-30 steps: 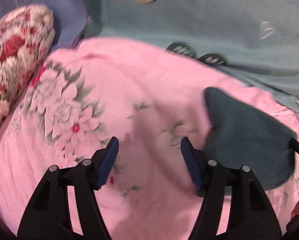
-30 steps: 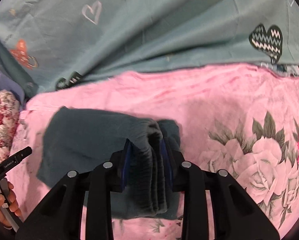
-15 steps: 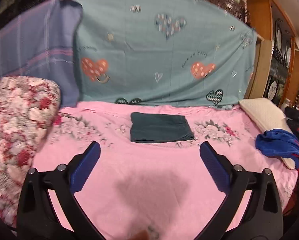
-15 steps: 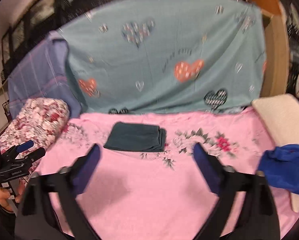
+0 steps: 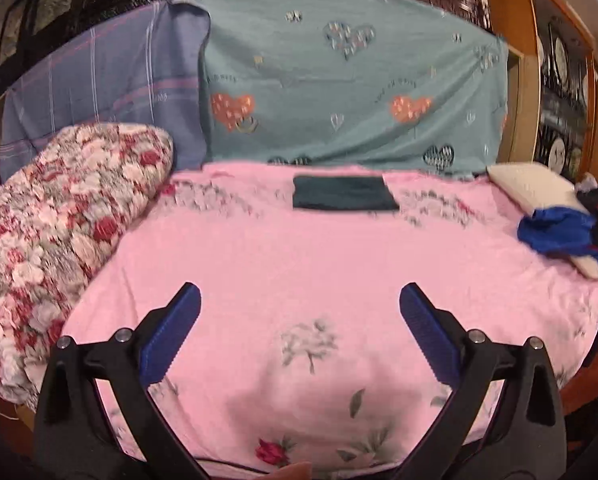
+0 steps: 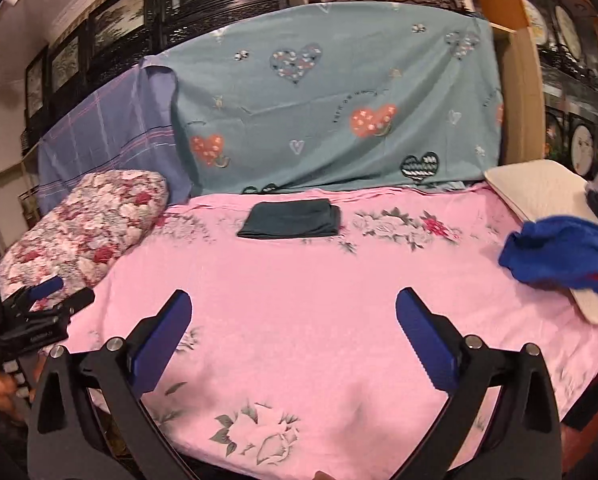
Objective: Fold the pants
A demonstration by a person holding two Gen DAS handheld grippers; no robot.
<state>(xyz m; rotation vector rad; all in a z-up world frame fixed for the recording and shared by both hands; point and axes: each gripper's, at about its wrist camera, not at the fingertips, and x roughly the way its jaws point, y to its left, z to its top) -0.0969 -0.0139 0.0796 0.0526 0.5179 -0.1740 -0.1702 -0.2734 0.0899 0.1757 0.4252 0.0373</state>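
Note:
The dark teal pants (image 5: pixel 344 199) lie folded into a flat rectangle at the far side of the pink floral bed sheet (image 5: pixel 299 264); they also show in the right wrist view (image 6: pixel 291 219). My left gripper (image 5: pixel 299 300) is open and empty, held above the near part of the bed, far from the pants. My right gripper (image 6: pixel 293 308) is open and empty too, also well back from the pants. The left gripper also shows at the left edge of the right wrist view (image 6: pixel 39 304).
A floral quilt roll (image 5: pixel 59 216) lies along the left side. A cream pillow (image 5: pixel 539 188) with blue clothing (image 5: pixel 555 232) on it sits at the right. A teal heart-print sheet (image 5: pixel 351 92) and a purple cloth (image 5: pixel 99 92) hang behind the bed.
My right gripper let go of the folded pants and both grippers pulled far back from the bed's far side. Both now stand wide open near the front edge.

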